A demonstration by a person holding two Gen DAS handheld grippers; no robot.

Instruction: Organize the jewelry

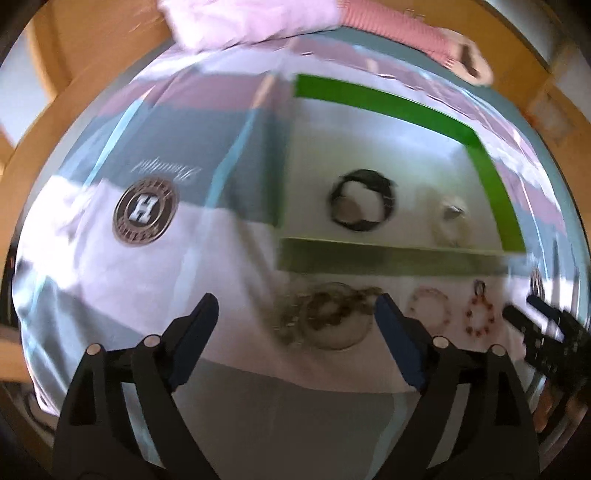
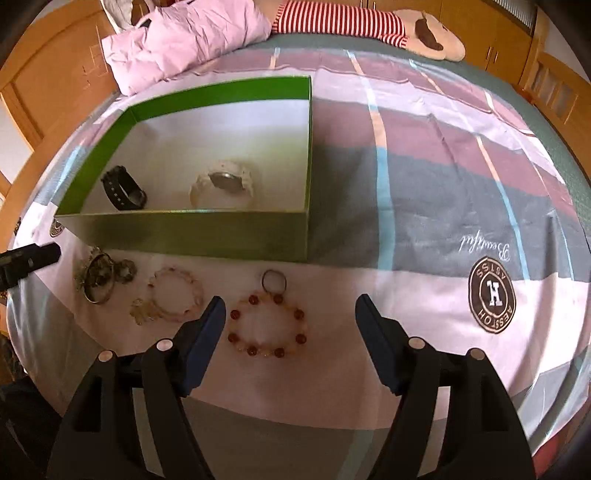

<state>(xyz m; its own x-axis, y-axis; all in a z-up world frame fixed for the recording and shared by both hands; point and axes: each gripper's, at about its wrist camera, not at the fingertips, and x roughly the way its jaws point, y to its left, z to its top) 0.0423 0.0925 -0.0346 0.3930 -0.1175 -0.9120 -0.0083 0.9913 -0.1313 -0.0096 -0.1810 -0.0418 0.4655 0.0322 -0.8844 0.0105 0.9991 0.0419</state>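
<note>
A green box (image 2: 192,230) (image 1: 388,256) stands open on the bed and holds a black watch (image 2: 123,188) (image 1: 362,201) and a white watch (image 2: 223,184) (image 1: 452,218). In front of it lie a metal bangle with a chain tangle (image 2: 99,277) (image 1: 332,317), a pale pink bead bracelet (image 2: 177,291) (image 1: 428,308), a red-and-clear bead bracelet (image 2: 267,325) (image 1: 478,314) and a small ring (image 2: 274,281). My left gripper (image 1: 295,314) is open and empty, just short of the bangle. My right gripper (image 2: 290,314) is open and empty over the red bead bracelet.
The bedspread (image 2: 424,177) is striped, with a round logo (image 2: 491,291) (image 1: 146,210). A pink pillow (image 2: 184,37) and a striped plush toy (image 2: 369,26) lie at the far end. Wooden cabinets (image 2: 491,33) stand beyond the bed. The left gripper shows at the right view's left edge (image 2: 26,260).
</note>
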